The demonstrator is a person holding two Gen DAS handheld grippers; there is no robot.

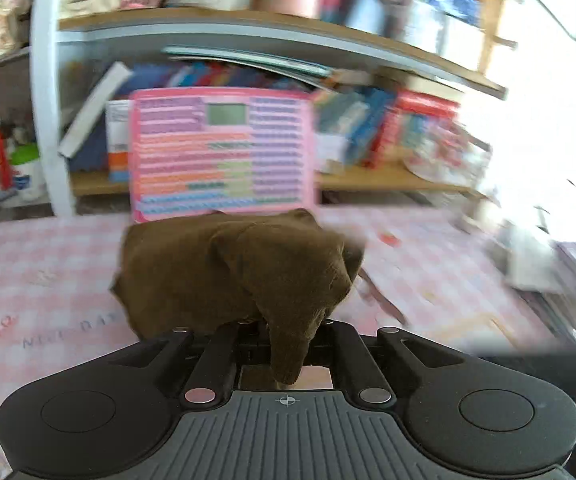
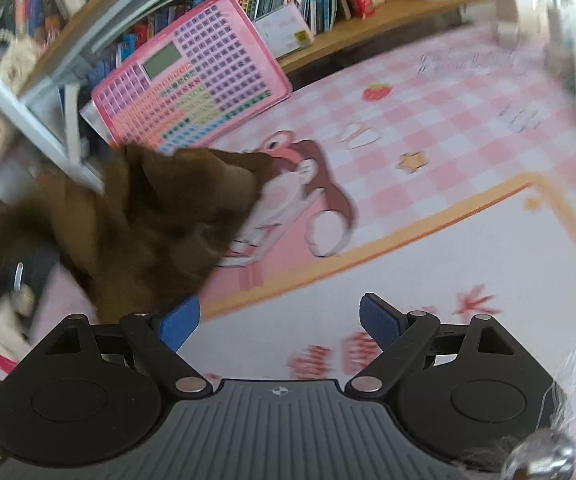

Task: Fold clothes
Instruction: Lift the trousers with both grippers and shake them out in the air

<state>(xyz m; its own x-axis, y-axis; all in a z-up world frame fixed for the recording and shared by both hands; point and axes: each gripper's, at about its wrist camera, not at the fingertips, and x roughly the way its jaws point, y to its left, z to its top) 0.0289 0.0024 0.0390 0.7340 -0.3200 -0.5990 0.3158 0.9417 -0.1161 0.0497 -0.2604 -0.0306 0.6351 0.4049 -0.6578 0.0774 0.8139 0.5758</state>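
A brown garment (image 1: 227, 268) hangs bunched in front of the left wrist camera, above the pink checked mat (image 1: 39, 264). My left gripper (image 1: 285, 334) is shut on a fold of it, and the cloth drapes down over the fingertips and hides them. In the right wrist view the same brown garment (image 2: 159, 220) is lifted at the left, its lower edge close to the left blue pad (image 2: 179, 322). My right gripper (image 2: 279, 322) stands open over the mat (image 2: 428, 248), with nothing between its pads.
A pink toy tablet (image 1: 223, 152) leans against a crowded bookshelf (image 1: 388, 184) behind the mat. A white frame post (image 1: 45, 92) rises at the left. Papers and books (image 1: 536, 264) lie at the mat's right edge. A dark object (image 2: 27, 272) lies under the garment.
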